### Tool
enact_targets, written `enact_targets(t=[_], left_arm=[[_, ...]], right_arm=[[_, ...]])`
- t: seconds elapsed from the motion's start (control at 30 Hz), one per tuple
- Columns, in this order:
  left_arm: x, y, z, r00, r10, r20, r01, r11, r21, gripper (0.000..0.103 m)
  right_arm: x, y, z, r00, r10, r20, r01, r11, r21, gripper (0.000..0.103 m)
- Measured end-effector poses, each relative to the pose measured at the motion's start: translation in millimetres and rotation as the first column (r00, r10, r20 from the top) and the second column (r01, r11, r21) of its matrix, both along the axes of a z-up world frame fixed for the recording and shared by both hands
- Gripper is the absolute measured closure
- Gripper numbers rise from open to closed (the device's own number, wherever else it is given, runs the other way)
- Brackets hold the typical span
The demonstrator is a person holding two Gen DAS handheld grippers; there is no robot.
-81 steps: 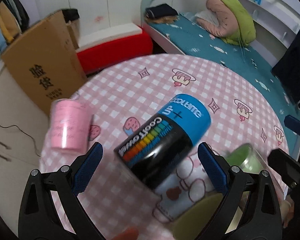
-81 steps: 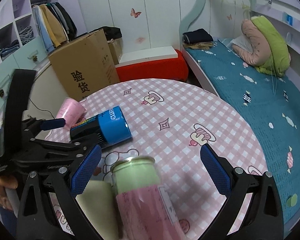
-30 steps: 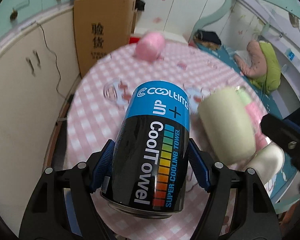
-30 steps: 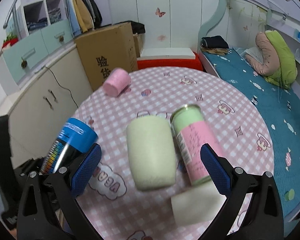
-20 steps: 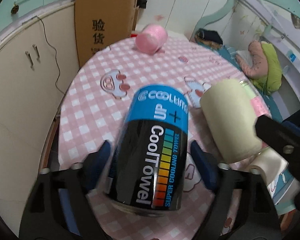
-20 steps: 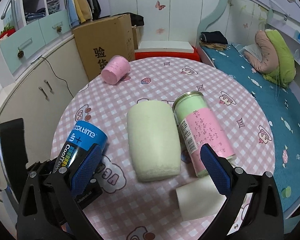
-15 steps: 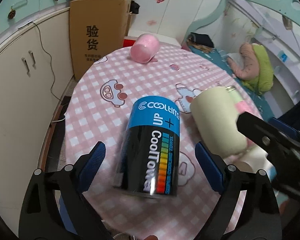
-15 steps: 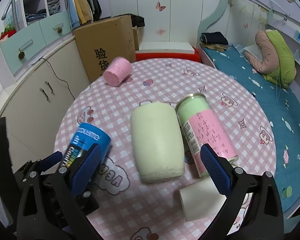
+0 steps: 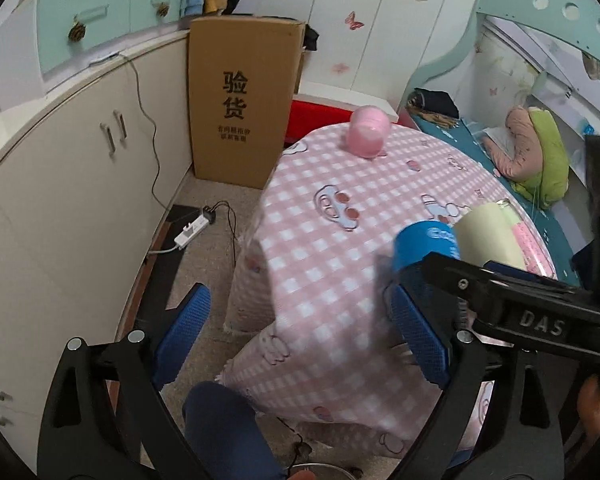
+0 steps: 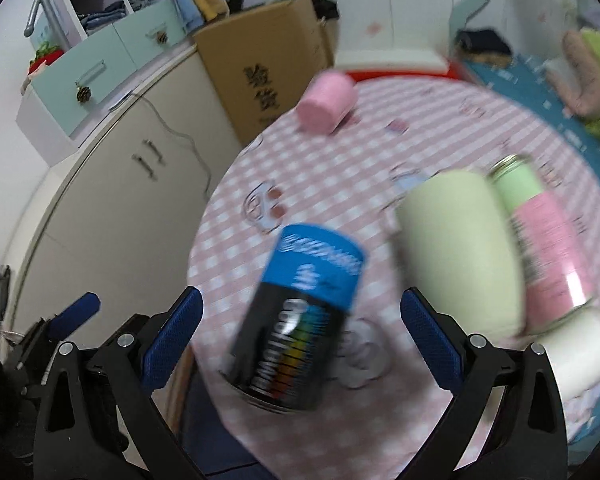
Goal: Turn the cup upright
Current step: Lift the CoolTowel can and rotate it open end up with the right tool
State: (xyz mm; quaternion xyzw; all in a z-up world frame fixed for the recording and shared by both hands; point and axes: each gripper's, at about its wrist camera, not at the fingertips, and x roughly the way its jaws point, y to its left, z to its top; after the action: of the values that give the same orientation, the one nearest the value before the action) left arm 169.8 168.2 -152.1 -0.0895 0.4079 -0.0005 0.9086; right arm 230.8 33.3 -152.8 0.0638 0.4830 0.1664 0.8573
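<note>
The cardboard box (image 9: 246,98) reads "验货"; the right gripper (image 9: 540,322) reads "DAS".

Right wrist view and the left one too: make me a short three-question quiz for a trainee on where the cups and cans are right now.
1. True or false: the left gripper is shut on the blue and black can.
2. Where is the pink cup? A) on its side near the far edge of the table, by the cardboard box; B) on the floor; C) on the bed.
3. Fill in: the pale cup lies on its side right beside the green and pink ____.

Key: 1 false, it is open and holds nothing. 2 A. 3 can.
</note>
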Motion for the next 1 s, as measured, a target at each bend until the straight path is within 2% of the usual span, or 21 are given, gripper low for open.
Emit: enact_targets(t=[0.17, 0.27, 0.33, 0.4, 0.47, 0.63, 0.87, 1.0], left_arm=[[5.8, 8.9, -9.4, 1.0, -0.007, -0.024, 0.007, 1.0, -0.009, 0.011], [8.3, 9.8, -13.2, 0.999, -0.022, -0.033, 0.021, 1.0, -0.014, 0.011], [10.2, 9.4, -14.7, 0.999, -0.029, -0.035, 0.028, 0.999, -0.017, 0.011], [12.6, 7.5, -16.1, 0.998, -0.037, -0.041, 0.036, 0.999, -0.02, 0.011], [14.0, 6.2, -17.6, 0.998, -0.044, -0.045, 0.043, 0.999, -0.024, 0.011], [18.4, 5.4, -17.6, 0.998, -0.047, -0.044, 0.046, 0.998, -0.032, 0.011], [34.7, 5.0, -14.2, 0.999, -0.018, -0.035, 0.018, 1.0, -0.02, 0.011], [39.1, 5.7, -15.6, 0.999, -0.003, -0.038, 0.002, 1.0, -0.02, 0.011]], right_arm=[[16.8, 5.8, -23.8, 0.995, -0.01, -0.102, 0.013, 1.0, 0.027, 0.007], [20.5, 3.3, -31.4, 0.992, -0.027, -0.124, 0.03, 0.999, 0.022, 0.011], [21.7, 3.1, -31.1, 0.993, -0.02, -0.119, 0.023, 0.999, 0.028, 0.026], [25.3, 1.9, -35.4, 0.991, -0.018, -0.13, 0.02, 1.0, 0.016, 0.033], [26.4, 3.0, -37.2, 0.991, -0.011, -0.13, 0.012, 1.0, 0.012, 0.033], [26.0, 5.4, -32.5, 0.996, 0.005, -0.084, -0.007, 1.0, -0.018, 0.034], [32.0, 4.7, -2.0, 0.995, 0.014, 0.098, -0.004, 0.995, -0.096, 0.035], [32.6, 4.0, 1.1, 0.987, 0.022, 0.16, 0.001, 0.991, -0.137, 0.036]])
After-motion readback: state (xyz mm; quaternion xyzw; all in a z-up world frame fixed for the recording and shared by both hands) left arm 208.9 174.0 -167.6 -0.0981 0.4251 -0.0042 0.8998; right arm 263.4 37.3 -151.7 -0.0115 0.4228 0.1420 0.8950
